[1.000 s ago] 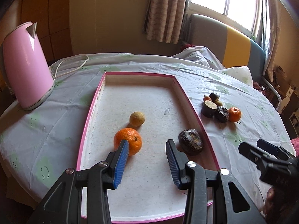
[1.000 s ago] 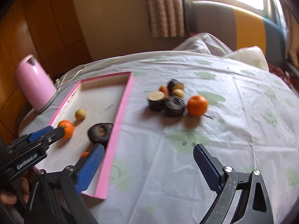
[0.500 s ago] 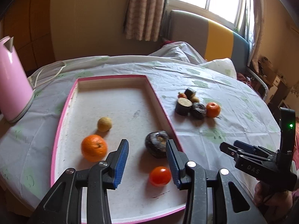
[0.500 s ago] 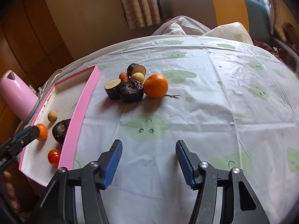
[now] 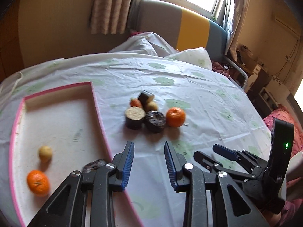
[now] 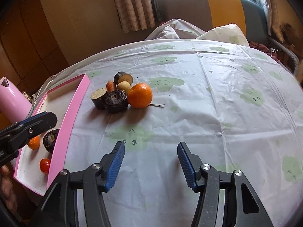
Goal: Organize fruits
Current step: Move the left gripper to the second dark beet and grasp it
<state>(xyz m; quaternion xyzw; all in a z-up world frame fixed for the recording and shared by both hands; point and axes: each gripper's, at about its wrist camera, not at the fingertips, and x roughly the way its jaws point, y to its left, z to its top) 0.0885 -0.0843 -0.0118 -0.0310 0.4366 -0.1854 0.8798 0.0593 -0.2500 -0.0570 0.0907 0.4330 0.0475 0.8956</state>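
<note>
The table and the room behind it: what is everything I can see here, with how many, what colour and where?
tray: one, pink rim, table's left side
oranges: two, one in the tray, one on the cloth
tomato: one, red, in the tray
pale round fruits: two, one in the tray, one in the pile
dark fruits: four, one in the tray, three in the pile
kettle: one, pink, far left
tablecloth: white, green prints
left gripper: black, blue pads, empty
right gripper: black, blue pads, empty
hand: lower left edge

Home, curtained window (image 5: 111, 5), clothed table (image 6: 208, 94)
</note>
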